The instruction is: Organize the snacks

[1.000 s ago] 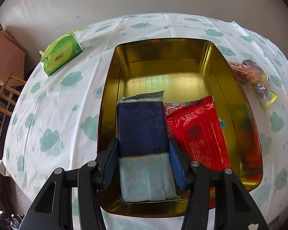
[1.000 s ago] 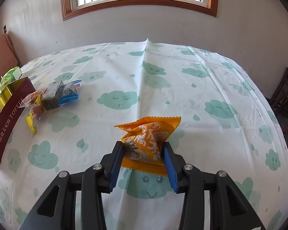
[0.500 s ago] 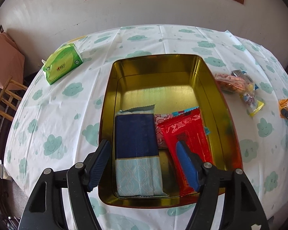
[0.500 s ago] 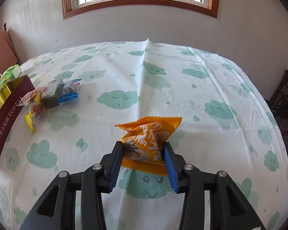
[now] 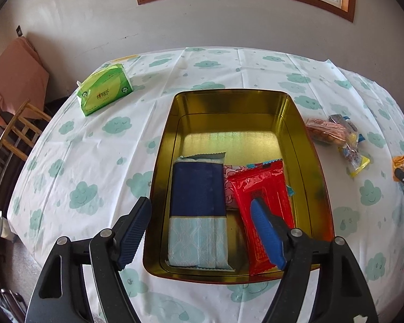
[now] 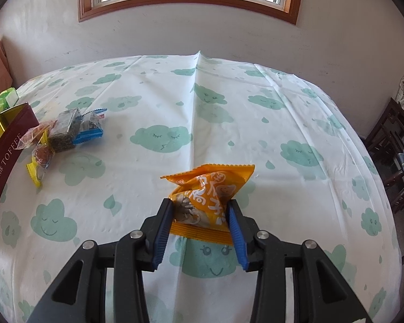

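A cloud-print tablecloth (image 6: 175,113) covers the table. On it sits a gold tin (image 5: 304,145) holding a navy pack (image 5: 198,210) beside a red pack (image 5: 264,188). The left gripper (image 5: 202,231) hangs over the tin, jaws wide. The right gripper (image 6: 200,228) clamps an orange packet (image 6: 210,196). Small loose snacks (image 6: 64,132) lie near the tin

home dining room (cloud tablecloth (image 6: 202,113), wooden chair (image 5: 18,129))

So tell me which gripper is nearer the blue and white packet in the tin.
Left. The left gripper hangs open right over the blue and white packet in the gold tin. The right gripper is off beside the tin, shut on the orange snack bag.
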{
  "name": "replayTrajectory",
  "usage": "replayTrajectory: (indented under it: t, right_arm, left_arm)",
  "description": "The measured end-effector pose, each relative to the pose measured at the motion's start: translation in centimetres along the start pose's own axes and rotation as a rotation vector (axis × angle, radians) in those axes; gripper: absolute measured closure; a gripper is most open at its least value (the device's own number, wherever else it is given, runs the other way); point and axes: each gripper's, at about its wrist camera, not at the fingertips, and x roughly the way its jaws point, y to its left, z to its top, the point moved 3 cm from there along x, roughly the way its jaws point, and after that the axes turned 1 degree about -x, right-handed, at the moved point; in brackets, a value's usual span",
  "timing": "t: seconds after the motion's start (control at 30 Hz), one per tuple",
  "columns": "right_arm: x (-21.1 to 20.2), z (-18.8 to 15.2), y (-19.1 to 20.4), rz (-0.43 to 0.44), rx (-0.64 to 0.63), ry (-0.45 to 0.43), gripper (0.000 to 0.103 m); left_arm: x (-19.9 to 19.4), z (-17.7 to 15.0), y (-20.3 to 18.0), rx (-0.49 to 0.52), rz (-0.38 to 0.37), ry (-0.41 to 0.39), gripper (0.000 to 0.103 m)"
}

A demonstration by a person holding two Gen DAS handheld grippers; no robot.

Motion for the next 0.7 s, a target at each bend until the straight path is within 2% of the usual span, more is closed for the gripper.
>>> replayTrajectory:
  t: [0.13, 0.23, 0.27, 0.47, 0.7]
  right_arm:
    - [-0.8, 0.3, 0.1, -0.019, 0.029, 0.006, 0.069]
    - [-1.9, 0.8, 0.3, 0.009, 0.065, -0.003, 0.077]
    - [-2.3, 1.0, 0.5, 0.027, 0.068, -0.008, 0.082]
    - [-3.0, 1.1, 2.4, 0.057, 0.042, -0.003, 0.091]
    - [-3.8, 1.1, 3.1, 0.058, 0.03, -0.012, 0.094]
  left_arm:
    - [-0.5, -0.5, 0.5, -0.025, -0.002, -0.015, 0.028]
    - [-0.9, -0.8, 0.8, -0.049, -0.012, -0.027, 0.026]
    - [-0.9, -0.8, 1.0, -0.054, -0.016, -0.028, 0.026]
    - [-1.0, -1.0, 1.9, -0.077, -0.024, -0.032, 0.026]
    - [-0.8, -1.3, 3.2, -0.119, -0.029, -0.031, 0.026]
